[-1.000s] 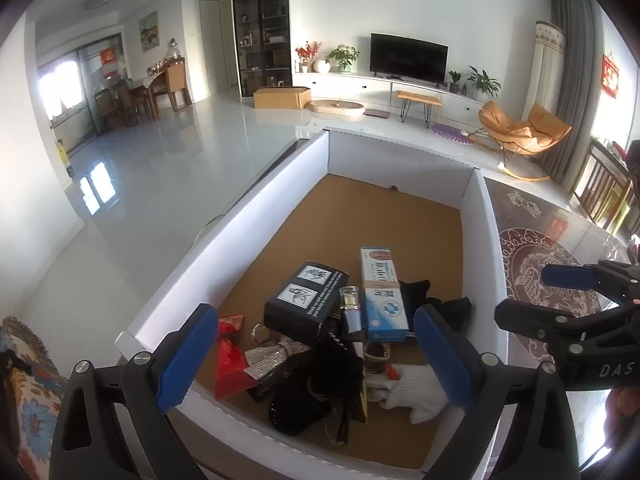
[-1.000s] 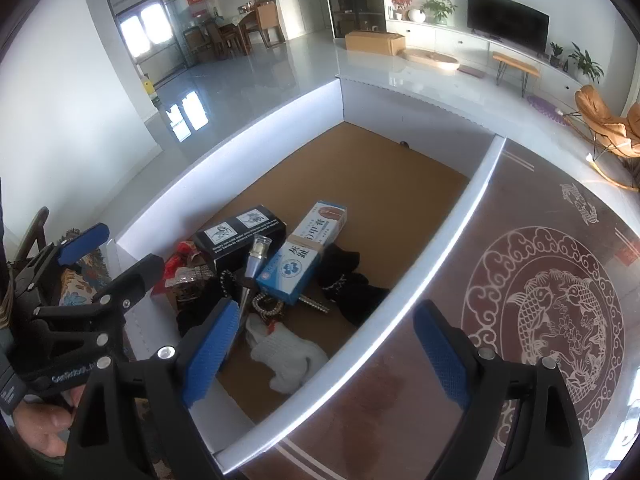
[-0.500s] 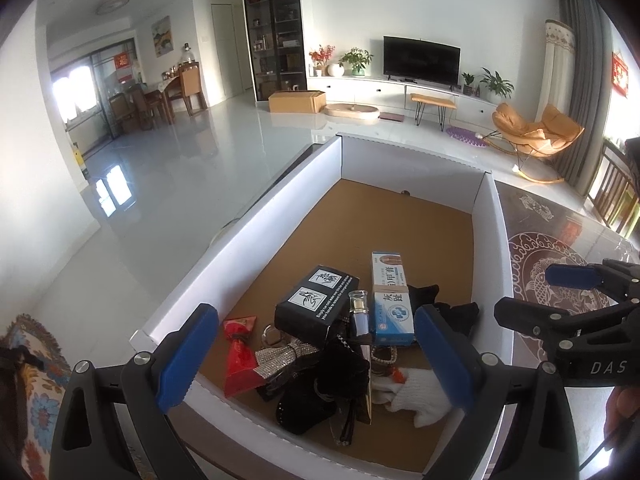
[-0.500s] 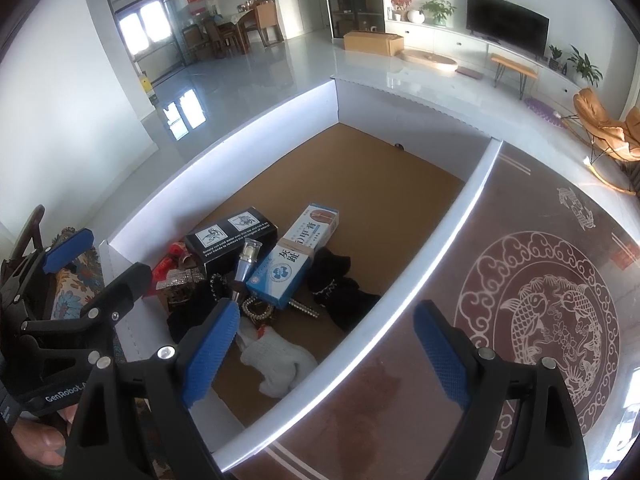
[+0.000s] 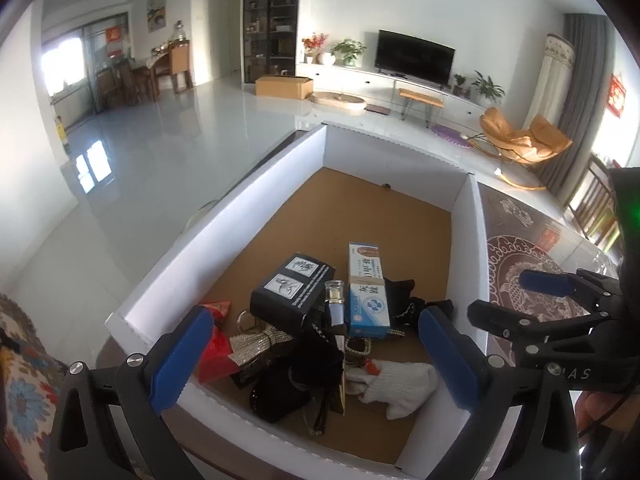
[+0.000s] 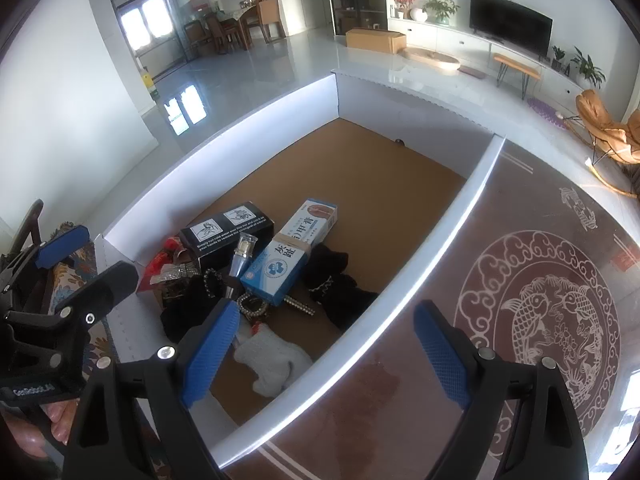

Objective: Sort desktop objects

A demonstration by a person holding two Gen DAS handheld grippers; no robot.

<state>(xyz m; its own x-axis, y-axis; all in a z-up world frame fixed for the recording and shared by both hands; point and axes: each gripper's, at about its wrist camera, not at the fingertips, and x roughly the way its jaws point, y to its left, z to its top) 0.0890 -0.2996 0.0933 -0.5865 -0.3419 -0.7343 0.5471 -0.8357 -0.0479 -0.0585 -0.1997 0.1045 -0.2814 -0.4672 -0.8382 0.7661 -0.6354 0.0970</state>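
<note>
A white-walled box (image 5: 224,216) with a cork floor holds a pile at its near end: a black carton (image 5: 290,292), a blue-and-white medicine box (image 5: 366,292), a clear-capped bottle (image 5: 335,308), a red packet (image 5: 214,344), black cloth (image 5: 296,376), a white sock (image 5: 400,384) and beaded jewellery. My left gripper (image 5: 316,356) is open and empty above the pile. My right gripper (image 6: 328,348) is open and empty over the box's right wall (image 6: 440,256). The same pile shows in the right wrist view: carton (image 6: 228,228), medicine box (image 6: 292,252), sock (image 6: 272,360).
The far half of the box's cork floor (image 6: 360,176) is bare. A dark table top with a white fish medallion (image 6: 536,312) lies right of the box. A patterned cushion (image 5: 24,380) sits at the left. The right gripper shows in the left wrist view (image 5: 532,300).
Both grippers have drawn back and up a little, so the box and its pile look slightly farther off. Nothing in the box has moved. Both stay open.
</note>
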